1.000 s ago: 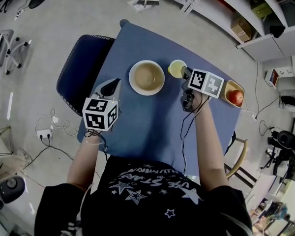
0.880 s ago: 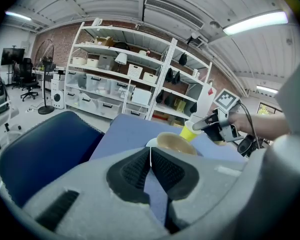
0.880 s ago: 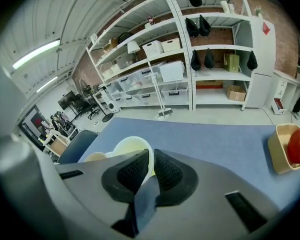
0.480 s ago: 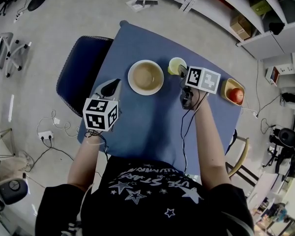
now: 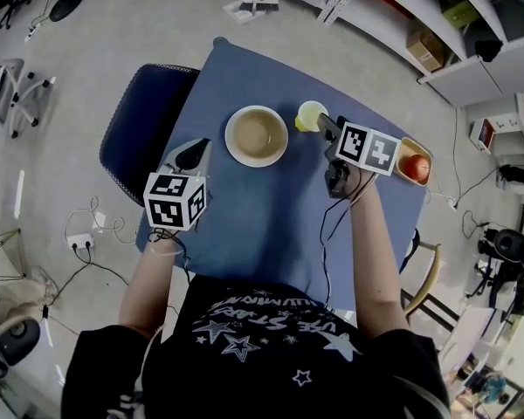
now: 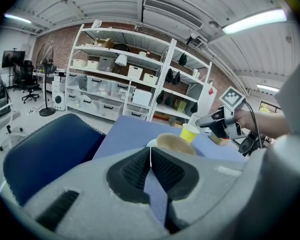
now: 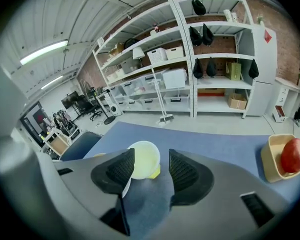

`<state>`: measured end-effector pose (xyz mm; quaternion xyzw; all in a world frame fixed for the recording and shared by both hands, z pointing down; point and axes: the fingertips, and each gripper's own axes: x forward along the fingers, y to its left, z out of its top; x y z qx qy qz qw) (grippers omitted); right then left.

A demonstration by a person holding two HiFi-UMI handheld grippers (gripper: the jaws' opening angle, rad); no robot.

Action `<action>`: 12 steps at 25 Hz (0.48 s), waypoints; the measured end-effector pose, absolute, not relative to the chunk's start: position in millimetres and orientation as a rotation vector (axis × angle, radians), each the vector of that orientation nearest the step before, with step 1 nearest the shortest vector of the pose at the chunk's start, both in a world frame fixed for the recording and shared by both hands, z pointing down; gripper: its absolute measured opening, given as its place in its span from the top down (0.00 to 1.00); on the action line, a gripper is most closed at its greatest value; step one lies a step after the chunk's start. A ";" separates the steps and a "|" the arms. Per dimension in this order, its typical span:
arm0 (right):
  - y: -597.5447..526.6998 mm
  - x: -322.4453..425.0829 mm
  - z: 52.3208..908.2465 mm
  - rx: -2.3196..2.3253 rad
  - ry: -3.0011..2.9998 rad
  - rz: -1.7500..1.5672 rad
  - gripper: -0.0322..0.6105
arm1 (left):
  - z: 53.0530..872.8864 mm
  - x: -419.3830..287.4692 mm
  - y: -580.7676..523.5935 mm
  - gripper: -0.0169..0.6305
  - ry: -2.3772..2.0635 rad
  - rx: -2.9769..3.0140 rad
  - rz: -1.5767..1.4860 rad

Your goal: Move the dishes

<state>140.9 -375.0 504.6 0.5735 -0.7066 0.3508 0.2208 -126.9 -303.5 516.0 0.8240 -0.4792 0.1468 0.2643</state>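
A white bowl with a tan inside sits on the blue table. To its right stands a yellow-green cup. My right gripper is open, its tips just short of the cup, which shows partly between the pads. My left gripper is shut with nothing in it, hovering near the table's left edge, left of the bowl. A small yellow bowl holding a red apple rests at the table's right edge.
A dark blue chair stands against the table's left side. Shelving lines the far wall. Cables lie on the floor to the left. Another chair stands at the right.
The right gripper has edged back and forth beside the cup and now sits slightly right of it. The left gripper has barely moved. Bowl and cup stay in place.
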 end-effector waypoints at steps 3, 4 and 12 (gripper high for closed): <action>-369.4 135.3 492.9 1.582 -1.988 0.966 0.62 | 513.7 -127.6 -301.2 0.94 -1.306 2.228 0.392; -366.7 131.7 489.1 1.579 -2.004 0.967 0.62 | 512.5 -127.5 -300.0 0.94 -1.309 2.230 0.387; -342.2 74.8 473.9 1.460 -2.142 0.989 0.69 | 503.9 -124.4 -295.0 0.94 -1.316 2.236 0.368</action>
